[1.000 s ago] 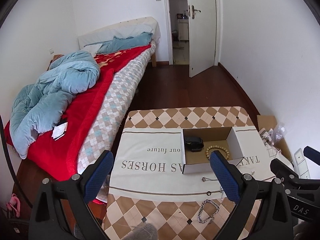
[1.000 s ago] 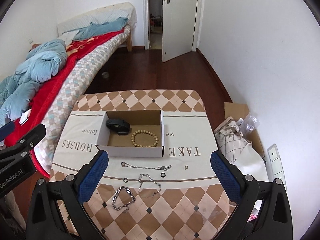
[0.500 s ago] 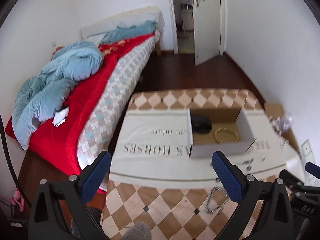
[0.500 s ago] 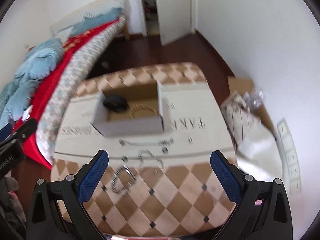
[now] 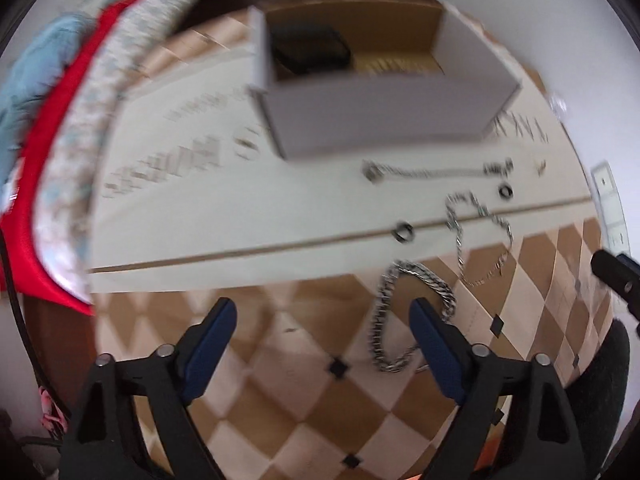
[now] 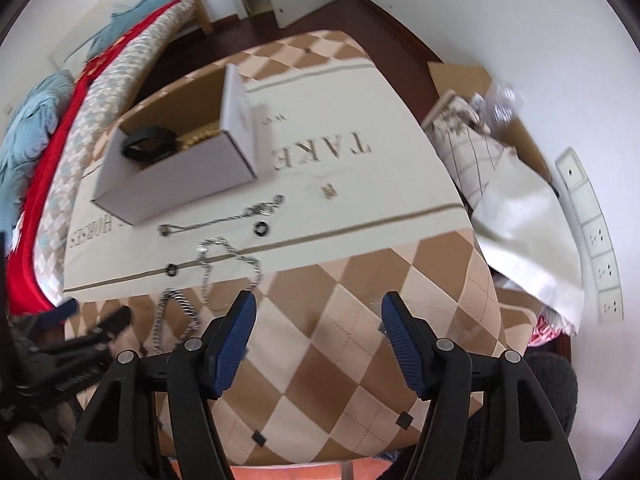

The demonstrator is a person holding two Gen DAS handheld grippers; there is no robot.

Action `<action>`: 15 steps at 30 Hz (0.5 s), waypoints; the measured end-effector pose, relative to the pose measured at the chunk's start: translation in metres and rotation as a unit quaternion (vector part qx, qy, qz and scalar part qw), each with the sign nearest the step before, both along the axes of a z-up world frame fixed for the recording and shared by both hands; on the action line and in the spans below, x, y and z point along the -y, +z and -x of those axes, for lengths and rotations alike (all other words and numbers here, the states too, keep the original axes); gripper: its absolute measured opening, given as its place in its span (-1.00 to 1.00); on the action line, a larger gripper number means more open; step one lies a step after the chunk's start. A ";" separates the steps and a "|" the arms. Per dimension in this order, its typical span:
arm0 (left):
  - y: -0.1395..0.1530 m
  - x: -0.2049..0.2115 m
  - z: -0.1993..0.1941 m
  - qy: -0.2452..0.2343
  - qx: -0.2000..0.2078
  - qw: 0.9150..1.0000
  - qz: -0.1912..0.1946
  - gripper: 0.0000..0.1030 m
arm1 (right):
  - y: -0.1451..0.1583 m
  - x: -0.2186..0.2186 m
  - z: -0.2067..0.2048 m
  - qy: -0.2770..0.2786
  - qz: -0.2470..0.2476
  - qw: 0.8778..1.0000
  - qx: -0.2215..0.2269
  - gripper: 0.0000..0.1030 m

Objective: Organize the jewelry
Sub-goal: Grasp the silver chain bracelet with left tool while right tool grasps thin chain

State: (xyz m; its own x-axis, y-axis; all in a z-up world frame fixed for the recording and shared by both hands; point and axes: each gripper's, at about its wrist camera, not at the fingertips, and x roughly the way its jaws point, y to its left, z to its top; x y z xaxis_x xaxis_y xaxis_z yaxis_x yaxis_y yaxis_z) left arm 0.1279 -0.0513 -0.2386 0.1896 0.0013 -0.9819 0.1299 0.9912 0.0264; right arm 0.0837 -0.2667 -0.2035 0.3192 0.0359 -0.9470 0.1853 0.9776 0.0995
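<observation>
Both hand-held grippers hover over the desk with jaws spread wide and empty: the left hand-held gripper is nearer the heavy curb-link chain bracelet, which lies just beside its right finger with its long axis running away from the camera, while the right hand-held gripper sits off to the chain's right. Beyond lie a thinner chain, two dark rings and a fine necklace, then the open cardboard box already holding a black band and a beaded bracelet.
</observation>
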 end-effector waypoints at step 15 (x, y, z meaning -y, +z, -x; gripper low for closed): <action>-0.018 0.031 -0.007 -0.063 -0.011 0.998 0.011 -0.89 | -0.028 0.006 -0.017 -0.014 -0.015 0.999 -0.029 0.31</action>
State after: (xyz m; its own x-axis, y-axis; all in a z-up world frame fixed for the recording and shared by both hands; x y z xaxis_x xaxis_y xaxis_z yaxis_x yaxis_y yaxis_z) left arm 0.1353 -0.0826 -0.2564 0.1648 -0.0426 -0.9854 0.2529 0.9675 0.0005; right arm 0.1003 -0.2730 -0.2316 0.2659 0.0567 -0.9623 0.2197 0.9684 0.1177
